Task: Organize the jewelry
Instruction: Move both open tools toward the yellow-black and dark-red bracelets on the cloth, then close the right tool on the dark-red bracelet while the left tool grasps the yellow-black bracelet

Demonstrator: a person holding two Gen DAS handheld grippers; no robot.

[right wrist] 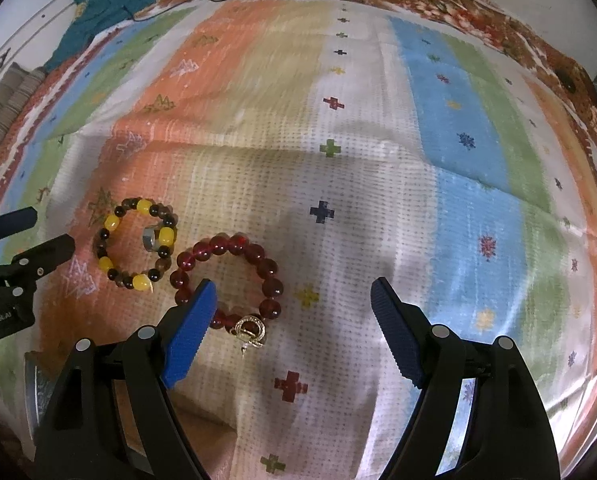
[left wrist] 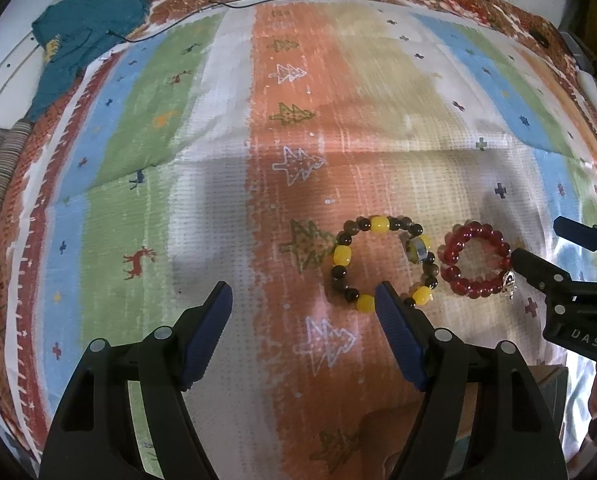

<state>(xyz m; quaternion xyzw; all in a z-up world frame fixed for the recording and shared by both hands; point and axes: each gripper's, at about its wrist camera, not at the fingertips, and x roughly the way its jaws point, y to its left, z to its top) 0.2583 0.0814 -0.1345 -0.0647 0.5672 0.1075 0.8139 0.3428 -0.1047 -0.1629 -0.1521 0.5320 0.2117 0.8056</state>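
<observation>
Red bead bracelet (right wrist: pixel 227 280) with gold charm (right wrist: pixel 250 330), just beside yellow-and-brown bracelet (right wrist: pixel 136 244), flat on striped tablecloth (right wrist: pixel 378 160). Left gripper (left wrist: pixel 302 300) and right gripper (right wrist: pixel 292 296) spread apart, grasping nothing. Teal cloth (left wrist: pixel 82 28) at far edge.

Both views are bright and evenly lit, with soft grey shadows falling across the middle of the cloth (left wrist: pixel 226 184). Its far half smears with motion blur. Fisheye bends the edges into dark corners; colours look washed out.
</observation>
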